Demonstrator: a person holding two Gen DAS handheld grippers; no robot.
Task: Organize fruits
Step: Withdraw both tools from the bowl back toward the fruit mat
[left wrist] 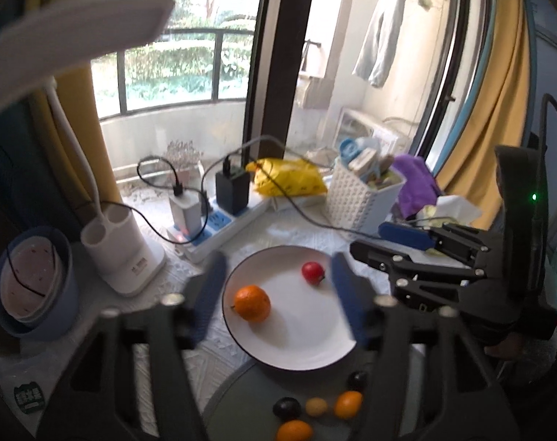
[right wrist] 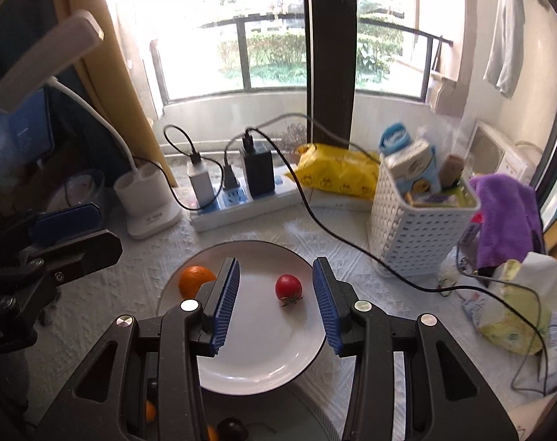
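Note:
A white plate [left wrist: 308, 345] with a dark rim holds an orange [left wrist: 252, 303] at its left and a red cherry tomato [left wrist: 312, 272] near its far side. My left gripper [left wrist: 278, 301] hovers above the plate, open, with nothing between its blue pads. In the right wrist view the same plate [right wrist: 263, 360], orange [right wrist: 194, 280] and tomato [right wrist: 288, 286] show. My right gripper [right wrist: 276, 301] is open above the plate, nothing held. Near the front a grey dish [left wrist: 241, 397] carries several small fruits: orange kumquats [left wrist: 348, 404], dark ones [left wrist: 286, 408] and a yellow one [left wrist: 316, 406].
Behind the plate lie a power strip [right wrist: 241, 202] with chargers and cables, a white lamp base [right wrist: 148, 202], a yellow bag [right wrist: 333, 176], a white lattice basket [right wrist: 414, 235] and a purple cloth [right wrist: 506, 213]. A blue bowl [left wrist: 32, 283] stands far left. The right gripper [left wrist: 444, 257] shows at the right edge of the left wrist view.

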